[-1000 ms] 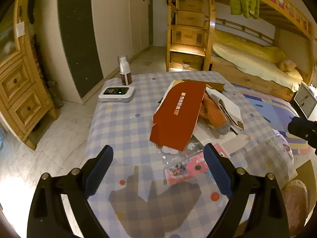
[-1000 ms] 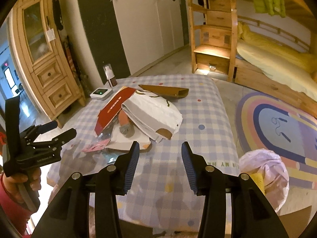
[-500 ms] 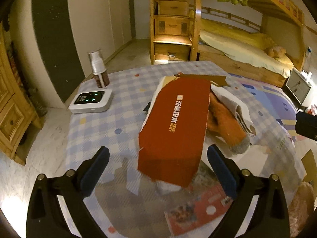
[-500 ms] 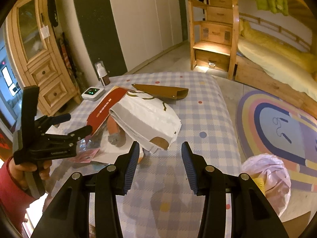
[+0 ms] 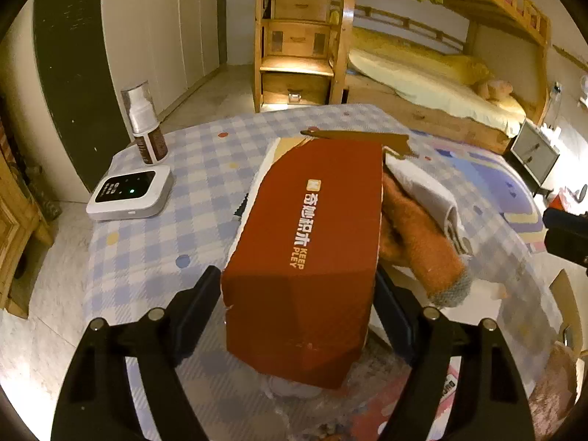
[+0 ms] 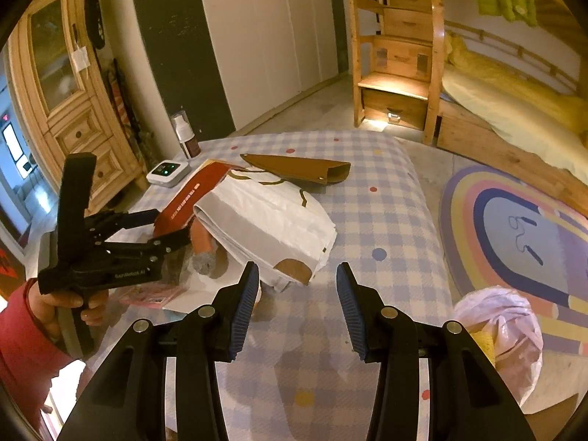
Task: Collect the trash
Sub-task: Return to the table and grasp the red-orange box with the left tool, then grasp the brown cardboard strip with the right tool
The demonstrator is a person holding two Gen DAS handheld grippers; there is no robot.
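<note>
The red cardboard sleeve [image 5: 308,257] lies on top of the trash pile on the checked tablecloth [image 5: 147,250], leaning over an orange sock [image 5: 422,242] and a white paper bag [image 6: 272,220]. The left gripper [image 5: 297,290] straddles its near end, jaws closing around it, contact unclear. The right gripper [image 6: 296,290] hovers half open, empty, above the cloth.

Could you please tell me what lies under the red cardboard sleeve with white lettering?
Beneath the red cardboard sleeve, crinkled clear plastic wrap and a pink printed card peek out at its near edge. An orange knitted sock lies alongside. Anything further under it is covered.
</note>
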